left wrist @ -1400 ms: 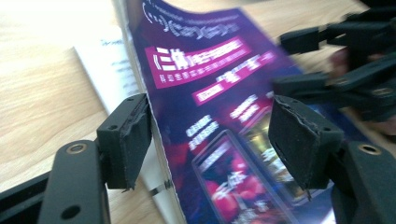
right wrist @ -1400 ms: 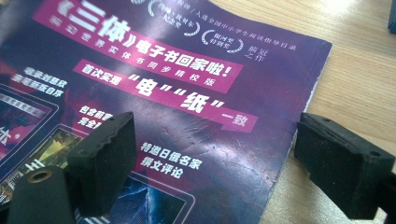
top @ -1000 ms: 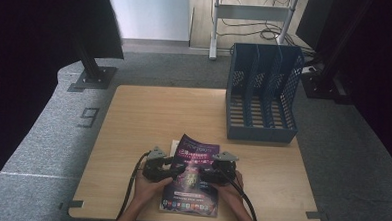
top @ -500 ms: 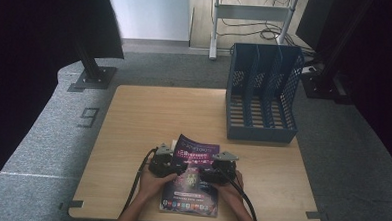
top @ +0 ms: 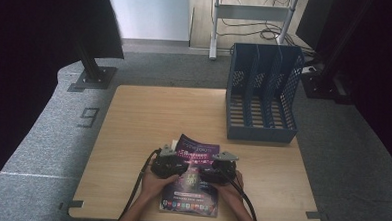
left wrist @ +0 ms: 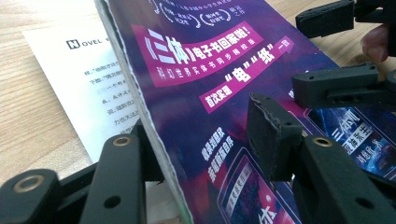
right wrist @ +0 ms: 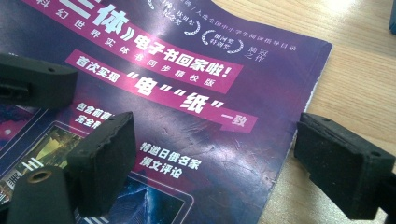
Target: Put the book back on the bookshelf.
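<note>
The purple magazine (top: 191,178) lies near the front edge of the table (top: 149,113), about midway along it, with a white printed sheet (left wrist: 100,88) under its left side. The left gripper (top: 167,164) has just been closing: its fingers (left wrist: 268,135) now straddle the magazine's lifted left edge, one under the cover and one above, though a gap shows, so the grip is not yet made. The right gripper (top: 220,170) hovers at the magazine's right edge, its fingers (right wrist: 102,158) wide apart and holding nothing. The blue file rack (top: 262,93) stands at the table's far right corner, probably the destination once the left side is pinched.
</note>
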`<state>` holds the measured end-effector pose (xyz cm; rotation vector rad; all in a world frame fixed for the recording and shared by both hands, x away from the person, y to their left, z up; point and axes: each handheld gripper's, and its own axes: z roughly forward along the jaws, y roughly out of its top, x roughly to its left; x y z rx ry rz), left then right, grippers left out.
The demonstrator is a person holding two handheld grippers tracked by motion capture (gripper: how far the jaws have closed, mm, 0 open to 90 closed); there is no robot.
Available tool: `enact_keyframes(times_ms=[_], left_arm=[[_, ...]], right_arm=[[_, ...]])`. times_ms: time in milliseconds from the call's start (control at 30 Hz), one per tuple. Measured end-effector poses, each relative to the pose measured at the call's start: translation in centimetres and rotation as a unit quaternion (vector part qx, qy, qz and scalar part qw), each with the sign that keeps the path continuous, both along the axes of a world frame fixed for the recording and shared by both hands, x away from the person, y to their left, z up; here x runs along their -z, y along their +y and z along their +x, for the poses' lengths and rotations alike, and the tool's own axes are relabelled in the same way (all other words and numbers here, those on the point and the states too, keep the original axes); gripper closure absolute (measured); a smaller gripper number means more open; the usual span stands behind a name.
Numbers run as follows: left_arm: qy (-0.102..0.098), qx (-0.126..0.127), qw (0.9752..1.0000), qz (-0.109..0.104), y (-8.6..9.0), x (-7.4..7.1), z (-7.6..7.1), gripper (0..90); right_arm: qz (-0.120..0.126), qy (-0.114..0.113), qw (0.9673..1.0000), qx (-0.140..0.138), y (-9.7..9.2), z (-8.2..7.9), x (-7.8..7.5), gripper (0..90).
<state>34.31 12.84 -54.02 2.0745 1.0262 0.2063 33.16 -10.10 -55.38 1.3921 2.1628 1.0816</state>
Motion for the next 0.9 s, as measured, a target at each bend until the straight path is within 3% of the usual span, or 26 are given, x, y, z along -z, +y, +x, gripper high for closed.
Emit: enact_keyframes(times_ms=[167,600,900], left_arm=[[-0.002,0.0,1.0,-0.001,0.06,-0.06,0.02,52.9],[-0.043,-0.003,0.999,0.01,-0.6,-0.18,-0.6,65.0],[-0.048,-0.005,0.9988,0.01,-0.81,-0.02,-0.6,67.5]], right_arm=[[-0.001,0.0,1.0,-0.001,-0.01,0.0,0.0,12.8],[-0.001,0.0,1.0,-0.001,0.0,0.0,0.0,12.8],[-0.002,-0.001,1.0,-0.001,0.0,-0.01,0.0,12.9]])
